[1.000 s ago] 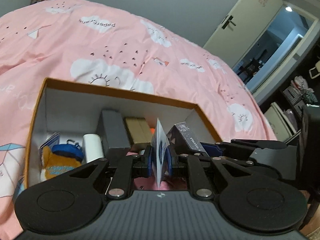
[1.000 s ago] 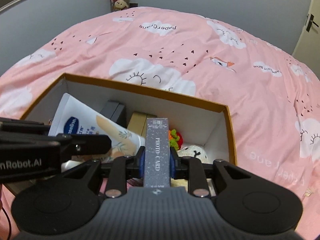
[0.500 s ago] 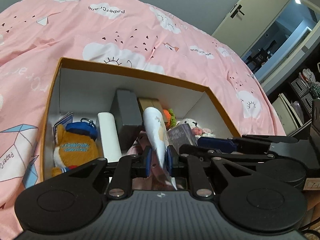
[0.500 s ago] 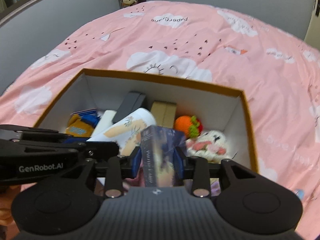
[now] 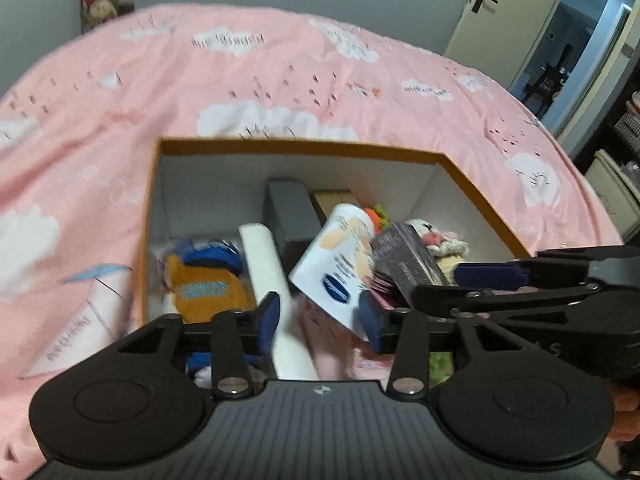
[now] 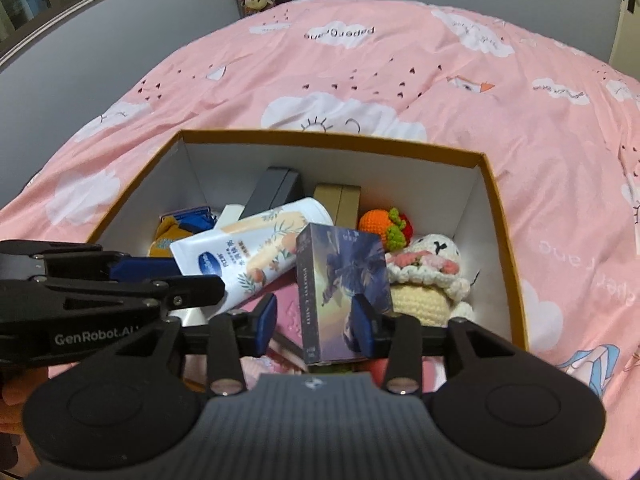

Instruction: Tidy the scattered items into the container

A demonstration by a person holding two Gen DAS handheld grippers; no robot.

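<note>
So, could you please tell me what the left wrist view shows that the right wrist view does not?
Only the left wrist view shows the open doorway and the white roll at full length. Only the right wrist view shows the picture on the photo card box, the whole crochet doll and the orange crochet fruit. Both show the box on the pink duvet, the lotion tube lying inside it, and the left gripper and right gripper, jaws opening, pressing on nothing.
</note>
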